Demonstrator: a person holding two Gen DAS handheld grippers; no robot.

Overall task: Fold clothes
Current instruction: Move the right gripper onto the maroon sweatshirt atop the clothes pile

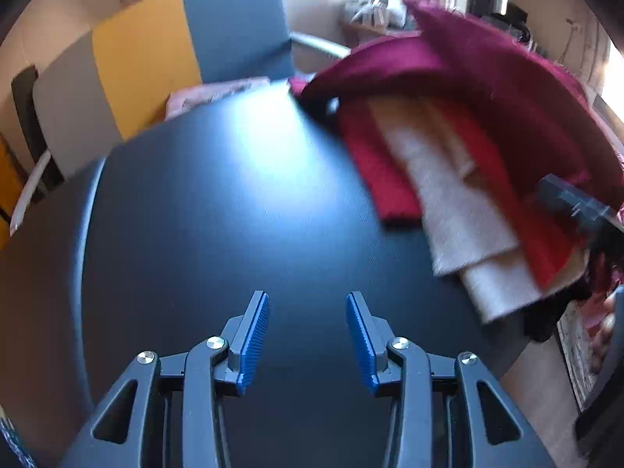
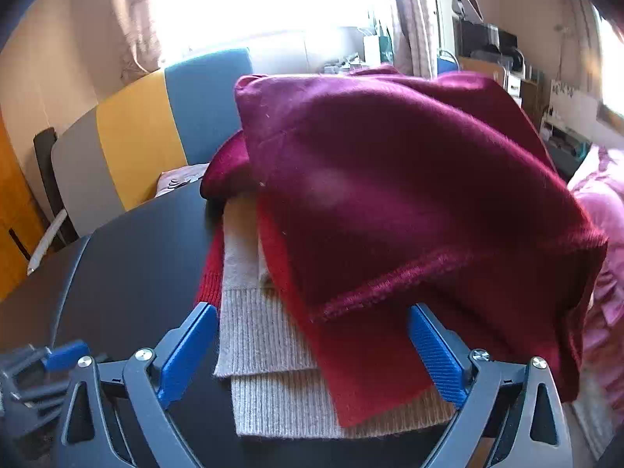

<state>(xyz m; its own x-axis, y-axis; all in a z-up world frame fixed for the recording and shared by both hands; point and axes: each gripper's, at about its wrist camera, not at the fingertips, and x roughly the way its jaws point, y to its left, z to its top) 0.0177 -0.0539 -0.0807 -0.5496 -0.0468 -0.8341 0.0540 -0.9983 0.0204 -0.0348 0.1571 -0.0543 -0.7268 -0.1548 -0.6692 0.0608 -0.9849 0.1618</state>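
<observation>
- Pile of folded knits on the dark table (image 1: 234, 202): maroon sweater (image 2: 390, 179) on top, red one (image 2: 362, 366) and beige one (image 2: 265, 335) under it.
- Right gripper (image 2: 312, 351) spread wide, its fingers at either side of the pile's near edge, pinching nothing.
- Left gripper (image 1: 308, 335) spread, over bare tabletop, left of the pile.
- Chairs (image 1: 234, 27) stand past the table's far edge; pink cloth (image 2: 600, 234) lies right of the pile.

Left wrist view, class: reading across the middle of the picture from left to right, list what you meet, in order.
Grey chair → yellow chair → bare dark table → red garment → beige knit → the right gripper at the edge, fingertips out of sight.
</observation>
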